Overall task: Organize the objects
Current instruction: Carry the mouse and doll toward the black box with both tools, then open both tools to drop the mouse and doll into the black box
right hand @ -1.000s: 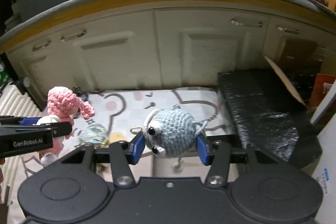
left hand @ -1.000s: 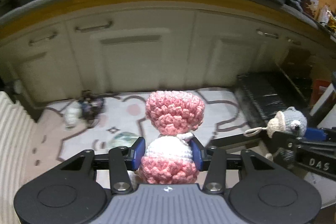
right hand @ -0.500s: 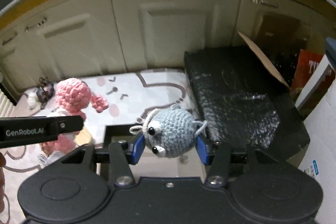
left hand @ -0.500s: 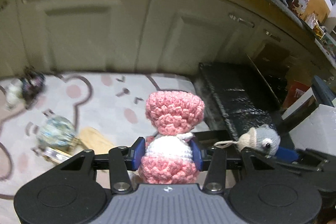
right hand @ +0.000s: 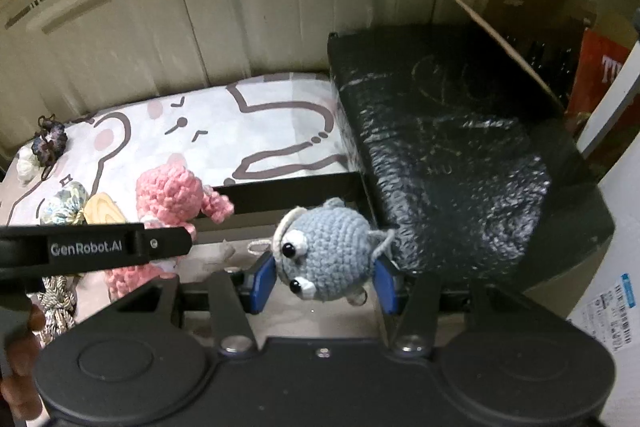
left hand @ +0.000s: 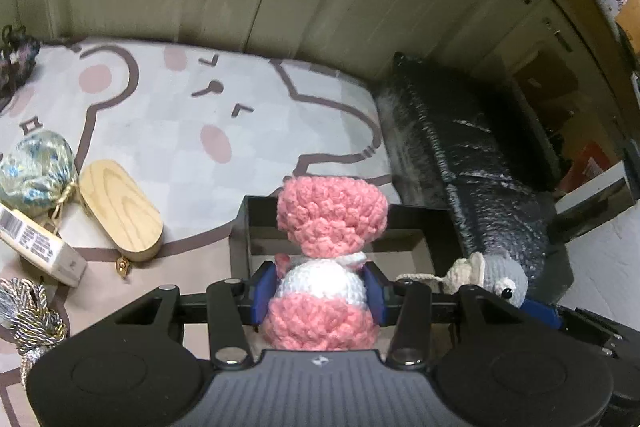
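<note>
the open black box is sitting on the cartoon-print mat, beneath both toys. the left gripper is clamping a pink-and-white crochet doll at its white middle, above the box. the right gripper is squeezing a round grey crochet mouse with black bead eyes.

Left hand-held gripper clamps pink crochet doll.

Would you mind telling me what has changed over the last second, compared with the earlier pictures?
Both tools came down and tilted toward the floor, bringing the black box under them. The left tool carried the pink crochet doll along, the right tool the grey crochet mouse. Nothing was released: both grips are unchanged, and the wooden case and the blue pouch lie where they were.
</note>
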`<action>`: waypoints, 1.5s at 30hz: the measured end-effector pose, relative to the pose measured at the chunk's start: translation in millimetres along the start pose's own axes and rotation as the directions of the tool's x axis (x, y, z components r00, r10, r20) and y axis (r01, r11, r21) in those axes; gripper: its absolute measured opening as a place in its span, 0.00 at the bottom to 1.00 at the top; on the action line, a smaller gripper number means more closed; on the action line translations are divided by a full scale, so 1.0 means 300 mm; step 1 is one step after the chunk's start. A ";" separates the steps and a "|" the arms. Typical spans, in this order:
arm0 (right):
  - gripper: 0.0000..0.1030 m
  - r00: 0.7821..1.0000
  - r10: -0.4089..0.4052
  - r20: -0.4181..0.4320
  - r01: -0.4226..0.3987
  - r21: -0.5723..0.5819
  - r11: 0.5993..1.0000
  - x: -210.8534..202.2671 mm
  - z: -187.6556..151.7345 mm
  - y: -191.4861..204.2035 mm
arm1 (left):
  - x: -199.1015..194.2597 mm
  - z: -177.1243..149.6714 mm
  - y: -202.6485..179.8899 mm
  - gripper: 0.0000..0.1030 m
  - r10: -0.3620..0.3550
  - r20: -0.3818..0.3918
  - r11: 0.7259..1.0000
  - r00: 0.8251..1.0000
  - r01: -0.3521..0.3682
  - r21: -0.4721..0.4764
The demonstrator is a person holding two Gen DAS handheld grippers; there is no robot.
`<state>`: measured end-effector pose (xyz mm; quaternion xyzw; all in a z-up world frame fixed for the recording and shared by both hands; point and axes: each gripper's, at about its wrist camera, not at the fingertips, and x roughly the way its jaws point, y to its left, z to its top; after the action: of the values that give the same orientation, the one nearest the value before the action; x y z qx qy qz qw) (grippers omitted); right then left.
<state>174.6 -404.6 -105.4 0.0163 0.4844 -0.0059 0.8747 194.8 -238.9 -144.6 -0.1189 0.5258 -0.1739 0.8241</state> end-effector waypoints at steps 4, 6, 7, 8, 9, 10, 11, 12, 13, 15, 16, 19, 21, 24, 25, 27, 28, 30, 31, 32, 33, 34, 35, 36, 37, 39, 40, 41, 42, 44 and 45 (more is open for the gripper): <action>0.51 1.000 0.017 -0.008 -0.017 0.002 1.000 0.032 0.013 0.020 | 0.000 0.004 0.031 0.54 -0.032 -0.003 0.999 0.999 0.032 0.010; 0.51 1.000 0.021 -0.011 -0.021 0.001 1.000 0.045 0.019 0.035 | -0.014 0.008 0.035 0.58 -0.059 -0.010 0.998 0.998 0.059 0.031; 0.51 1.000 0.021 -0.012 -0.021 0.000 1.000 0.050 0.020 0.042 | -0.025 0.007 0.034 0.63 -0.051 -0.005 0.998 0.999 0.051 0.039; 0.51 1.000 0.021 -0.014 -0.022 -0.001 1.000 0.055 0.022 0.048 | -0.039 0.006 0.033 0.66 -0.025 0.011 0.998 1.000 0.025 0.052; 0.51 1.000 0.025 -0.018 -0.025 0.000 1.000 0.060 0.022 0.055 | -0.052 0.006 0.032 0.68 -0.010 0.028 0.998 1.000 0.008 0.068; 0.51 0.999 0.028 -0.022 -0.028 0.000 1.000 0.064 0.022 0.061 | -0.059 0.009 0.029 0.68 -0.006 0.038 0.996 0.999 0.003 0.085; 0.51 0.999 0.031 -0.025 -0.031 0.001 1.000 0.067 0.022 0.067 | -0.064 0.014 0.030 0.68 -0.004 0.041 0.995 0.999 0.000 0.098; 0.51 0.999 0.034 -0.027 -0.034 0.001 0.999 0.069 0.021 0.073 | -0.070 0.017 0.032 0.68 -0.002 0.043 0.995 0.999 -0.003 0.103; 0.52 0.999 0.039 -0.028 -0.039 0.003 0.999 0.070 0.020 0.079 | -0.075 0.019 0.036 0.68 0.002 0.043 0.995 0.999 -0.006 0.101; 0.55 0.998 0.058 -0.023 -0.057 0.020 0.998 0.071 0.018 0.081 | -0.077 0.025 0.043 0.68 0.010 0.040 0.995 0.999 -0.014 0.099; 0.62 0.998 0.064 -0.019 -0.064 0.038 0.997 0.071 0.018 0.077 | -0.076 0.027 0.047 0.68 0.013 0.035 0.995 0.999 -0.016 0.099; 0.73 0.999 0.036 -0.005 -0.036 0.059 0.998 0.056 0.017 0.072 | -0.074 0.029 0.058 0.68 0.031 0.023 0.994 0.999 -0.033 0.100; 0.73 1.000 0.019 -0.002 -0.019 0.039 0.999 0.043 0.018 0.075 | -0.076 0.026 0.063 0.68 0.040 0.014 0.994 0.999 -0.041 0.104; 0.73 1.000 0.010 -0.003 -0.010 0.036 0.999 0.024 0.018 0.071 | -0.086 0.022 0.062 0.68 0.043 0.003 0.992 0.999 -0.044 0.115; 0.73 1.000 0.009 -0.002 -0.009 0.035 0.999 0.018 0.018 0.069 | -0.089 0.021 0.061 0.68 0.045 0.000 0.992 0.999 -0.045 0.121; 0.73 1.000 0.007 0.003 -0.007 0.037 0.999 0.004 0.014 0.066 | -0.100 0.018 0.058 0.68 0.046 -0.002 0.991 0.999 -0.046 0.130; 0.73 1.000 0.008 0.005 -0.008 0.038 0.999 -0.003 0.012 0.065 | -0.106 0.017 0.055 0.69 0.049 -0.002 0.990 0.999 -0.048 0.132; 0.73 1.000 0.008 0.005 -0.008 0.038 0.999 -0.016 0.007 0.064 | -0.120 0.018 0.051 0.69 0.054 -0.001 0.989 0.999 -0.054 0.139; 0.73 1.000 0.006 0.006 -0.006 0.037 0.999 -0.022 0.005 0.066 | -0.125 0.017 0.048 0.70 0.056 -0.002 0.988 0.998 -0.055 0.143; 0.73 1.000 0.004 0.008 -0.004 0.035 0.999 -0.029 0.001 0.066 | -0.132 0.016 0.045 0.70 0.058 -0.002 0.987 0.998 -0.057 0.149; 0.73 1.000 0.003 0.009 -0.003 0.034 0.999 -0.036 -0.002 0.067 | -0.140 0.016 0.043 0.70 0.060 0.000 0.986 0.998 -0.059 0.156; 0.73 1.000 0.002 0.011 -0.002 0.035 0.999 -0.043 -0.004 0.068 | -0.149 0.014 0.040 0.70 0.063 0.001 0.985 0.998 -0.062 0.162; 0.74 1.000 0.002 0.014 -0.002 0.036 0.999 -0.052 -0.006 0.068 | -0.157 0.014 0.038 0.71 0.066 0.003 0.984 0.998 -0.066 0.166; 0.74 1.000 0.003 0.017 -0.003 0.037 0.999 -0.061 -0.008 0.067 | -0.165 0.013 0.038 0.72 0.069 0.005 0.983 0.998 -0.069 0.170; 0.74 1.000 0.003 0.020 -0.003 0.039 0.999 -0.069 -0.011 0.066 | -0.173 0.011 0.036 0.72 0.072 0.007 0.982 0.997 -0.072 0.175; 0.75 1.000 0.002 0.027 -0.003 0.043 0.999 -0.087 -0.015 0.067 | -0.186 0.010 0.032 0.73 0.079 0.010 0.980 0.997 -0.079 0.181; 0.76 1.000 0.002 0.030 -0.003 0.045 0.999 -0.096 -0.017 0.066 | -0.195 0.008 0.031 0.74 0.082 0.011 0.979 0.997 -0.083 0.186; 0.76 0.999 0.002 0.034 -0.003 0.047 0.999 -0.105 -0.019 0.065 | -0.202 0.005 0.028 0.74 0.085 0.013 0.978 0.996 -0.086 0.190; 0.78 0.999 0.001 0.039 -0.003 0.049 0.999 -0.116 -0.021 0.065 | -0.209 0.003 0.026 0.75 0.087 0.015 0.977 0.996 -0.088 0.195; 0.80 0.999 0.001 0.049 -0.003 0.051 0.999 -0.136 -0.024 0.063 | -0.225 0.000 0.022 0.78 0.092 0.019 0.975 0.996 -0.094 0.203; 0.81 0.998 0.000 0.055 -0.003 0.051 0.999 -0.148 -0.026 0.060 | -0.234 -0.003 0.021 0.80 0.093 0.022 0.974 0.995 -0.096 0.206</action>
<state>144.8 -386.5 -71.5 0.0388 0.4598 -0.0182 0.8870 167.8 -204.1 -89.4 -0.0086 0.5050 -0.1874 0.8425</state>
